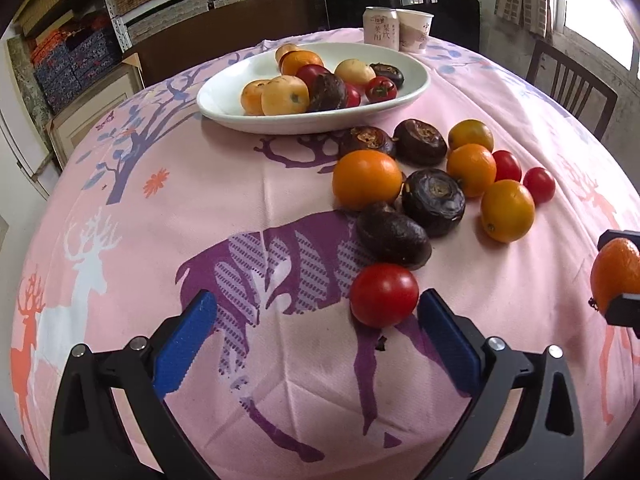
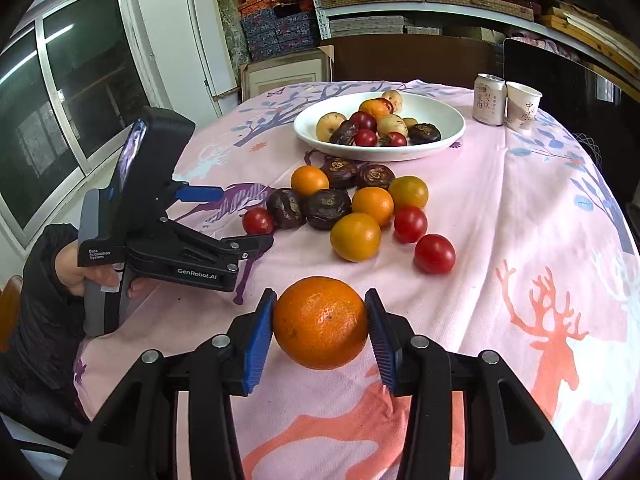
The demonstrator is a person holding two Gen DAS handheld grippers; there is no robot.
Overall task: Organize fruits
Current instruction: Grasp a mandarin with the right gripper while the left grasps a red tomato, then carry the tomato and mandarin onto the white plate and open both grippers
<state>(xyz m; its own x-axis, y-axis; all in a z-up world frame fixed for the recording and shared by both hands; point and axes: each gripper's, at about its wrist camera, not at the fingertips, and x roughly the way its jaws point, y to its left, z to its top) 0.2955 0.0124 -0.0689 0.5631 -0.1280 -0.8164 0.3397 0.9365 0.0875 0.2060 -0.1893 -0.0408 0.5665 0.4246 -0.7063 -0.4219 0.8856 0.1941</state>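
Holding the orange (image 2: 320, 322) clamped in my right gripper (image 2: 320, 330) above the worktop (image 2: 500, 208); round skin could slip before the plate (image 2: 452, 130). Left gripper (image 1: 316, 312) fingers gape empty, may nudge the red tomato (image 1: 384, 294).

Open cloth (image 1: 168, 248) at nine o'clock of the loose fruit pile (image 1: 434, 184), passable toward the white dish (image 1: 224, 110). Blocked at twelve o'clock by the pile itself; can (image 1: 381, 28) and paper cup (image 1: 416, 30) behind the dish.

A round orange (image 2: 320, 322) is lifted off the cloth; loose fruits (image 2: 352, 208) cluster near a fruit-filled white plate (image 2: 448, 110).
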